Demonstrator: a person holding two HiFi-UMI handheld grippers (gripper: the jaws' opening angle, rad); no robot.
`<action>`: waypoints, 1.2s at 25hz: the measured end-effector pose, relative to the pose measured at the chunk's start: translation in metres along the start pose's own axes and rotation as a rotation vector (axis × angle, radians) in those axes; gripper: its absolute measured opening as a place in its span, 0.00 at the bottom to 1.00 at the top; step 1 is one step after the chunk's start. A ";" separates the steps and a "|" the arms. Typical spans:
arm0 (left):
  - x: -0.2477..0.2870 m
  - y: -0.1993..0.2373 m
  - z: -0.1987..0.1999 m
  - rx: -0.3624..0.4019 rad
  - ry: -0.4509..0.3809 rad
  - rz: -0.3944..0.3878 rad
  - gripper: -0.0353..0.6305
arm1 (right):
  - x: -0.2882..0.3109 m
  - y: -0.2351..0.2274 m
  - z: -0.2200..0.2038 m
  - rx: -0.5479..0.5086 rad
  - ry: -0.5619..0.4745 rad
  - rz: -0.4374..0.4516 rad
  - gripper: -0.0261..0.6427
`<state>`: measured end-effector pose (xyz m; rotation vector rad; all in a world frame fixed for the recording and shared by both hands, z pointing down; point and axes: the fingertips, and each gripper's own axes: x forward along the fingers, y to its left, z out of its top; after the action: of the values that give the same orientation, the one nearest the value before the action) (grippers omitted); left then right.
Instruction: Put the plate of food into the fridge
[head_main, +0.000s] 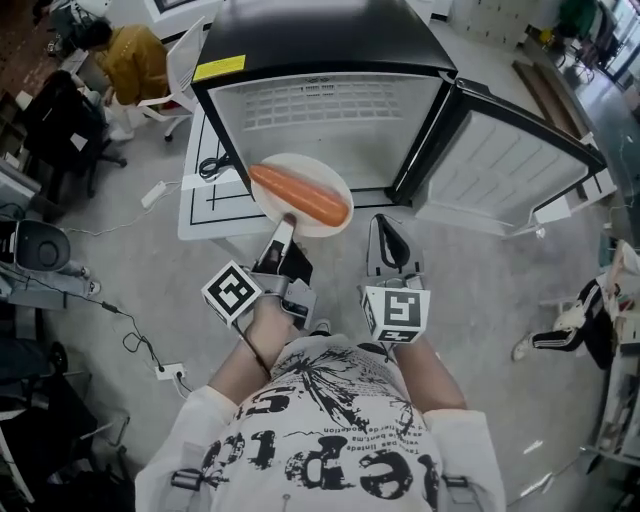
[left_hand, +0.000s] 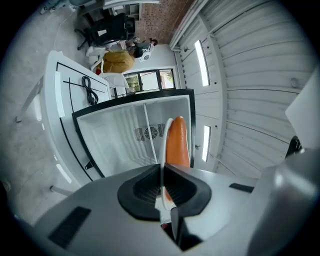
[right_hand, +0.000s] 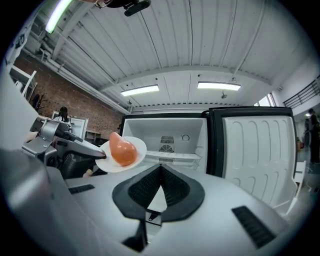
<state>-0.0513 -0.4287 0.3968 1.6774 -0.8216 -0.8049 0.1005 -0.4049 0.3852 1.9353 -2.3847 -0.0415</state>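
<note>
Plate held out in front of the open fridge

Closest is the person's printed shirt (head_main: 330, 430); just ahead of it the left gripper (head_main: 284, 228) is clamped on the near rim of the white plate (head_main: 312, 170), which juts forward from its tips with an orange sausage (head_main: 300, 197) lying across it; to its right the right gripper (head_main: 386, 224) has its jaws pressed together, nothing between them; beyond both stands the fridge (head_main: 330, 110), its door (head_main: 500, 170) swung open ahead and right of the right gripper.
</note>
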 end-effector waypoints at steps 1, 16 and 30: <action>0.005 0.001 0.005 -0.007 0.004 -0.004 0.09 | 0.006 0.001 0.000 0.000 0.003 -0.006 0.04; 0.083 0.016 0.038 -0.014 -0.053 0.014 0.09 | 0.090 -0.026 -0.002 0.007 0.030 0.071 0.04; 0.153 0.026 0.051 -0.032 -0.156 0.069 0.09 | 0.149 -0.054 -0.012 0.015 0.056 0.214 0.04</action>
<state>-0.0146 -0.5881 0.3941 1.5635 -0.9638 -0.9041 0.1239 -0.5621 0.3995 1.6520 -2.5458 0.0419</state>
